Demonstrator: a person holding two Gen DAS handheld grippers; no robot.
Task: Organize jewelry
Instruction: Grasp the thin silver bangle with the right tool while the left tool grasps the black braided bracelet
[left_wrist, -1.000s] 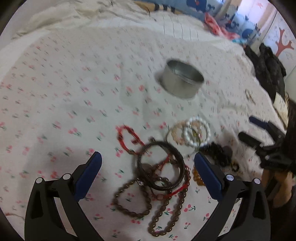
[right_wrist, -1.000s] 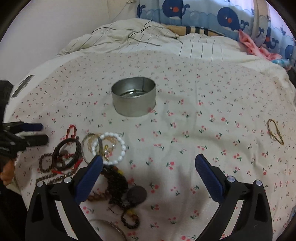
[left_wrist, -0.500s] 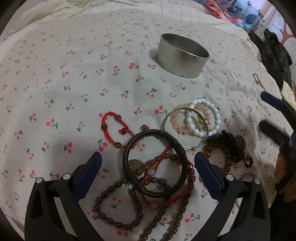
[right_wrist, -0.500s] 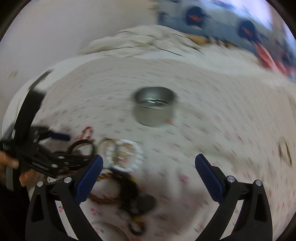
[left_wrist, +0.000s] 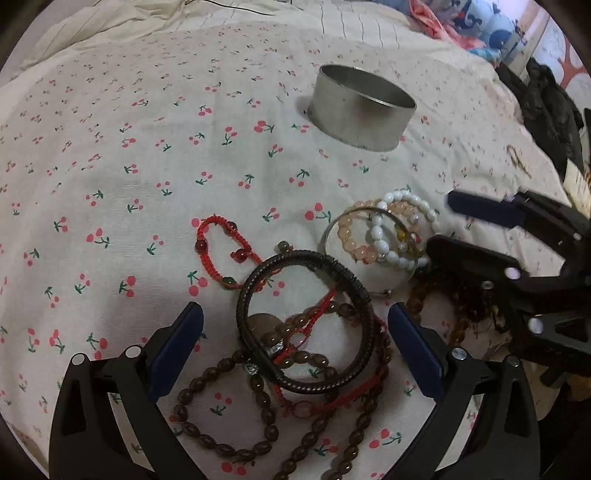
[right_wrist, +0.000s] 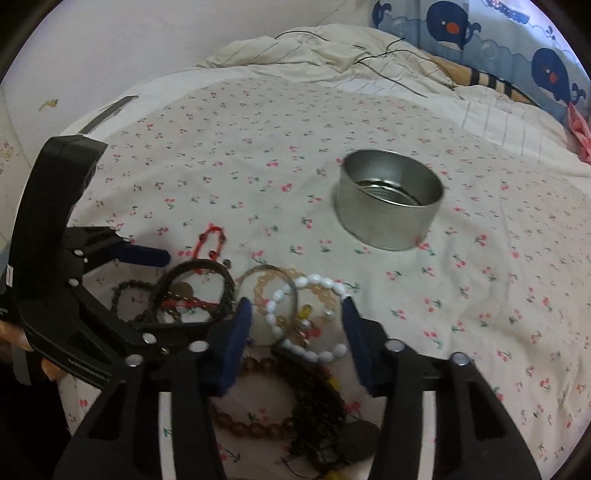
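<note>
A heap of bracelets lies on the cherry-print sheet (left_wrist: 147, 147). My left gripper (left_wrist: 295, 343) stands open just above a black braided bracelet (left_wrist: 306, 325) and brown bead strands (left_wrist: 229, 406). A red cord bracelet (left_wrist: 221, 251) lies to their left. In the right wrist view my right gripper (right_wrist: 295, 321) hangs over a white bead bracelet (right_wrist: 306, 317). Its jaws are closing with that bracelet between them, and the pads are not clearly pressing on it. A pink bead bracelet (right_wrist: 273, 284) and a metal bangle overlap the white one. The round tin (right_wrist: 388, 199) stands behind the heap.
Dark bead strands and a brown pendant (right_wrist: 317, 413) lie beneath the right gripper. A thin gold chain (left_wrist: 517, 158) lies apart at the right, near dark clothing (left_wrist: 546, 107). A crumpled blanket (right_wrist: 314, 48) and a whale-print cushion (right_wrist: 480, 33) border the far side.
The right gripper has swung left over the heap and its jaws have narrowed around the white bead bracelet. The left gripper came down closer to the black bracelet, then held still.
</note>
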